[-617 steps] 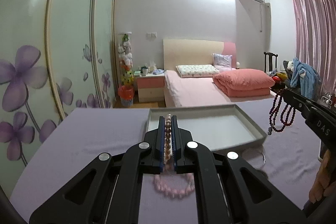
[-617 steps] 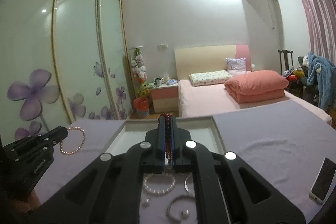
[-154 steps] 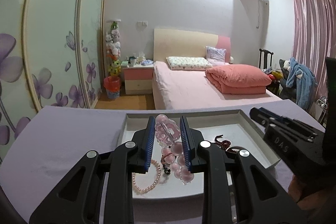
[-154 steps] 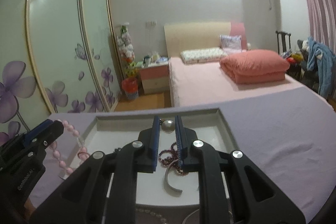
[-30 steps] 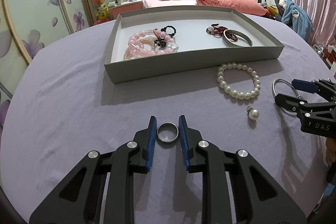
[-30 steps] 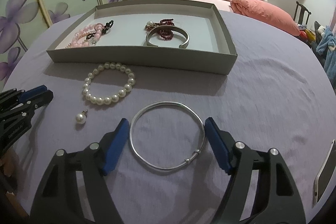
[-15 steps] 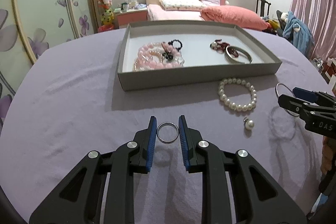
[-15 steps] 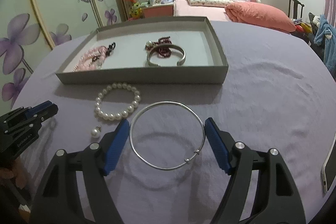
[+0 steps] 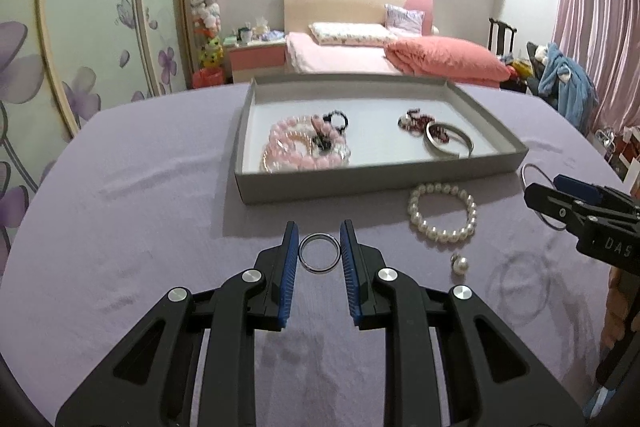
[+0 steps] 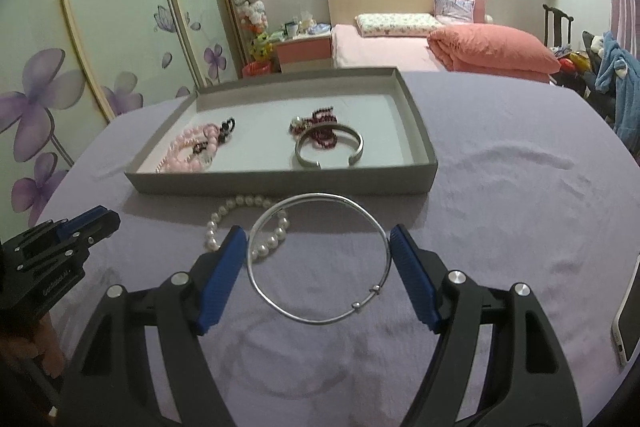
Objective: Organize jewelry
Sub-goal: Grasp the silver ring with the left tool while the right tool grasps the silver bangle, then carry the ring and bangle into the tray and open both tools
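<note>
My left gripper (image 9: pixel 319 231) is shut on a small silver ring (image 9: pixel 319 270), held flat between its blue pads a little above the purple cloth. My right gripper (image 10: pixel 317 231) is shut on a large thin silver bangle (image 10: pixel 316 321), jaws wide, also off the cloth with its shadow below. Ahead lies the grey tray (image 9: pixel 380 183) holding pink bead bracelets (image 9: pixel 288 155), dark red beads (image 9: pixel 416 121) and a silver cuff (image 9: pixel 440 151). A white pearl bracelet (image 9: pixel 440 237) and a pearl pendant (image 9: pixel 460 264) lie on the cloth in front of the tray.
A phone (image 10: pixel 628 323) lies at the table's right edge. The round table (image 10: pixel 520 187) carries a purple cloth. Behind it stand a bed (image 9: pixel 360 59), a nightstand and floral sliding doors. A person's hand (image 9: pixel 618 315) shows at the far right.
Both grippers have risen off the cloth, the left with the ring and the right with the bangle. The shadows of both pieces now show on the cloth.
</note>
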`<state>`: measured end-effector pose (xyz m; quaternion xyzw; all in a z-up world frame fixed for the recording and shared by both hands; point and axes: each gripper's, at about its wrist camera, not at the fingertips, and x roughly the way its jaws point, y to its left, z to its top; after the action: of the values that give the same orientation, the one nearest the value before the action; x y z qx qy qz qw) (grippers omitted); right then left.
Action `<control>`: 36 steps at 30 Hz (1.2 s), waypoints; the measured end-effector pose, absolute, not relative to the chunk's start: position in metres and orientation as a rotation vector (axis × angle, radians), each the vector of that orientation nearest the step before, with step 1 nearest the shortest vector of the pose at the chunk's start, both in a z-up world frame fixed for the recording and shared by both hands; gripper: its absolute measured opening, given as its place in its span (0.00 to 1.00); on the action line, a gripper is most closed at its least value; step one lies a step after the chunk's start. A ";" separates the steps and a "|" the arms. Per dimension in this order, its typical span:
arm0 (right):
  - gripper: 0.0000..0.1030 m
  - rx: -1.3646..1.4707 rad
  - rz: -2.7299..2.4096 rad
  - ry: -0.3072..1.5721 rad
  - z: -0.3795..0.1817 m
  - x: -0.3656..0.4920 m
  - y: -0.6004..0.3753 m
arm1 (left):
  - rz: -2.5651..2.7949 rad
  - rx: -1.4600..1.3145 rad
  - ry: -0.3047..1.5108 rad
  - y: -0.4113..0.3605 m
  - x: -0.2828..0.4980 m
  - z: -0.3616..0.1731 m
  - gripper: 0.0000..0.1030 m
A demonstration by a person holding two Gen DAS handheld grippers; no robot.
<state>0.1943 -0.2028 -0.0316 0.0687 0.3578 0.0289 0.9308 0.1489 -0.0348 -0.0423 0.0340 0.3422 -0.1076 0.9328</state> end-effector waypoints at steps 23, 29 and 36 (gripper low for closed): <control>0.70 0.075 -0.026 0.341 0.014 0.169 -0.183 | -0.142 0.045 0.432 -0.039 0.138 -0.009 0.22; 0.70 0.069 -0.036 0.291 0.021 0.167 -0.181 | -0.131 0.038 0.407 -0.038 0.136 -0.005 0.22; 0.70 0.057 -0.055 0.229 0.030 0.166 -0.179 | -0.128 0.033 0.374 -0.040 0.136 0.005 0.22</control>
<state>0.1660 -0.1787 0.0299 0.0287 0.1142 -0.0272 0.9927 0.1363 -0.0397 0.0046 0.0164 0.1855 -0.0638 0.9804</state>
